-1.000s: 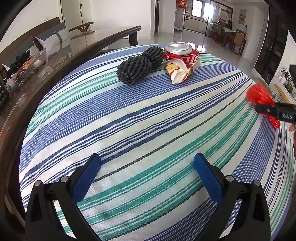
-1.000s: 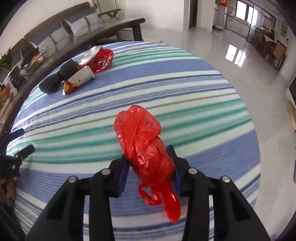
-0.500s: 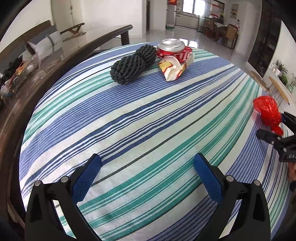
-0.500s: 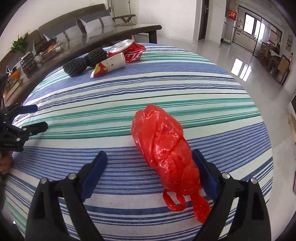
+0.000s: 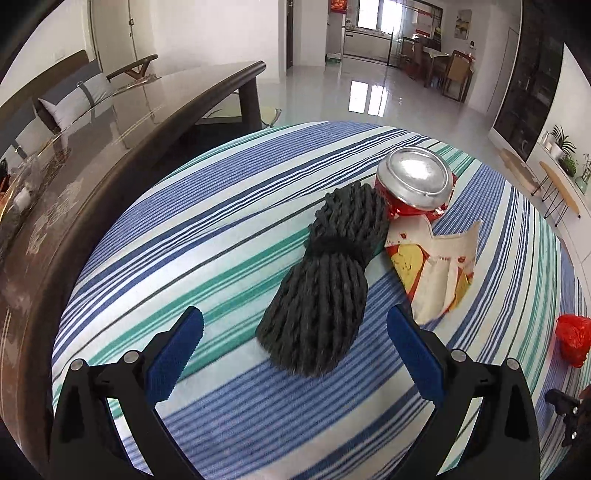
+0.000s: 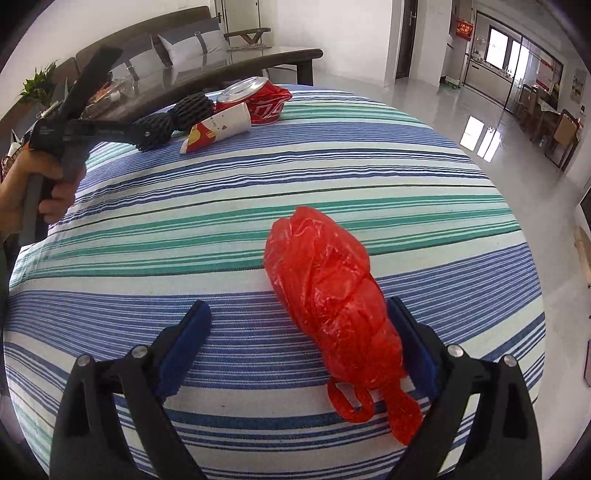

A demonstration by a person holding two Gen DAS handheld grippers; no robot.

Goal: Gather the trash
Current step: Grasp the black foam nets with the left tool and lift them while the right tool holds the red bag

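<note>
we find both jaws released. black foam net (image 5: 321, 291) lies centre frame between the left gripper (image 5: 293, 341) pads; closing may snag the adjoining paper cup (image 5: 436, 266).

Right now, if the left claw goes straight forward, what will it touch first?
The black foam net, most likely: it lies between the open left claw fingers, just ahead. The can comes behind it. Depth is uncertain.

Home living room: sofa (image 6: 177, 33), glossy table (image 5: 122, 110), kitchen beyond.
</note>
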